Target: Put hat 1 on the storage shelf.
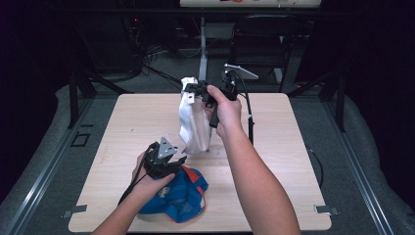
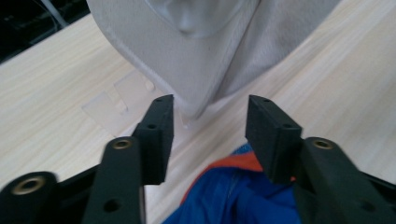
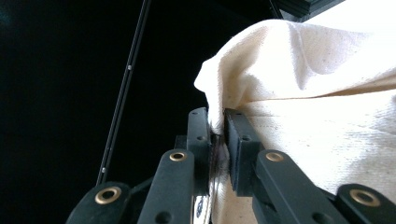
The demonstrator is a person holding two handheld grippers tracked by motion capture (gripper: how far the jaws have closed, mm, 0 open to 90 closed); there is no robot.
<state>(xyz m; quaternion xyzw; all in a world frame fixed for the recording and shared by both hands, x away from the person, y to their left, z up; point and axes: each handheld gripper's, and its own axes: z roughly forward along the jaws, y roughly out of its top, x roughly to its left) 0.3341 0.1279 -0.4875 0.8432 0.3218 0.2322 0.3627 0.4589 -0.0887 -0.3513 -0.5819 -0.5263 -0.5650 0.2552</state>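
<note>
Pale wood-grain counter (image 1: 274, 147), square with rounded corners, stands in a dark room; a black chair (image 1: 264, 34) and cables sit behind it.

White cloth item (image 1: 193, 120): a soft, woven cotton-like piece, held up above the counter's middle with its long axis vertical. Its top edge is pinched high, and its lower end tapers to a point that reaches the counter surface. A clear plastic piece (image 2: 116, 100) lies flat just beside that point.

Right gripper (image 1: 191, 88): jaws closed on the white cloth's upper fold, fabric bunched between them in the right gripper view.

Left gripper (image 1: 178, 161): jaws spread apart and holding nothing, aimed at the cloth's lower point, which hangs just ahead of the gap.

Blue fabric item (image 1: 181, 196) with orange trim lies crumpled at the near edge, under the left hand (image 1: 147, 183).
</note>
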